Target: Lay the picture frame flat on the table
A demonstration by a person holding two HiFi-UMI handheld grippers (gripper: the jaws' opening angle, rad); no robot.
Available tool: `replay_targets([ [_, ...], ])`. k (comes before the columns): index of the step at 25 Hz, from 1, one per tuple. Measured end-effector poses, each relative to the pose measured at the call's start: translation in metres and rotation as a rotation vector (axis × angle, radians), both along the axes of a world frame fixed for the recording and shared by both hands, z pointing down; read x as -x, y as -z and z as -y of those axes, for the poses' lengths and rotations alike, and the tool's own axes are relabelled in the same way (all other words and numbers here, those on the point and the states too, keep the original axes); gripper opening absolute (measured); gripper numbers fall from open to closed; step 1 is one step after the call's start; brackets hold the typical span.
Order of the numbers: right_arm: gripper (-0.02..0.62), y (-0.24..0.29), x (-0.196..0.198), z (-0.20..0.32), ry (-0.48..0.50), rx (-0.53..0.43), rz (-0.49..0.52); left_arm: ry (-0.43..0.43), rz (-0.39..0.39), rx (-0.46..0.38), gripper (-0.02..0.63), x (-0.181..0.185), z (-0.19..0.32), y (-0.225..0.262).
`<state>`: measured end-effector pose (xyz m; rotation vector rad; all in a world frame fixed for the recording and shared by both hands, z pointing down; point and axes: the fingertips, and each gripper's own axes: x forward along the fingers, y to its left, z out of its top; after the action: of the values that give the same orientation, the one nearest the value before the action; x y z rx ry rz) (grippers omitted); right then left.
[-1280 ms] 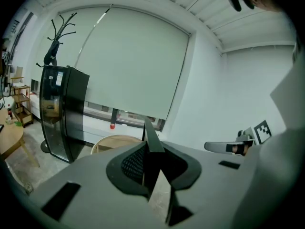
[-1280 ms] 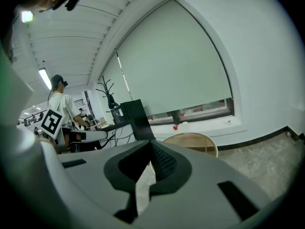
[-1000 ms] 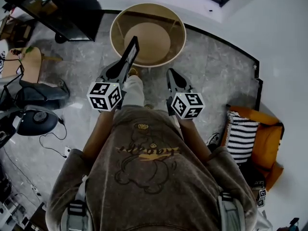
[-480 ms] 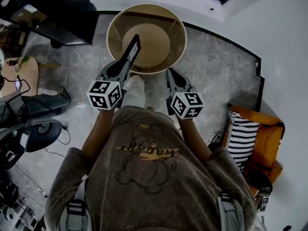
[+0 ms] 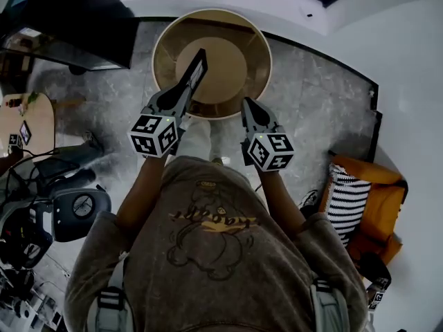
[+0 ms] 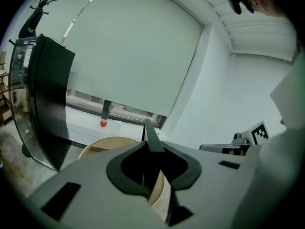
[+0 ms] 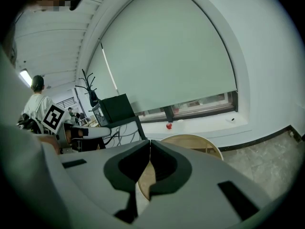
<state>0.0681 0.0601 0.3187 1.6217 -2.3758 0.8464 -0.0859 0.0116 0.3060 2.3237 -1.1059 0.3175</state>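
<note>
picture frame (image 6: 150,130) base hidden inside left tool (image 6: 153,150)

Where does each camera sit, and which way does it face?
Head view: on the person's head, facing steeply down; shows sweatshirt, left gripper, right gripper and round table.
Left gripper view: rides the left gripper, looks along jaws shut on the picture frame toward the window; right gripper's marker cube at right.
Right gripper view: rides the right gripper, looks along closed, empty jaws toward the window; left gripper's marker cube at left.
Shared: both gripper views show the table and a red object on the sill.
</note>
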Motion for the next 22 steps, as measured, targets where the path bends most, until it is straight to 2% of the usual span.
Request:
replay_targets([
  [8, 0.02, 0.003, 0.021, 0.056, -0.01, 0.008, -0.011, -0.041, -0.015, 0.009, 0.072, 0.008, 0.059, 0.003],
  [12, 0.02, 0.014, 0.019, 0.07, -0.039, 0.003, -0.015, -0.076, -0.019, 0.014, 0.071, 0.003, 0.075, 0.01],
  [22, 0.02, -0.005, 0.014, 0.125, -0.097, 0.026, -0.028, -0.13, -0.033, 0.032, 0.071, -0.002, 0.133, -0.007],
])
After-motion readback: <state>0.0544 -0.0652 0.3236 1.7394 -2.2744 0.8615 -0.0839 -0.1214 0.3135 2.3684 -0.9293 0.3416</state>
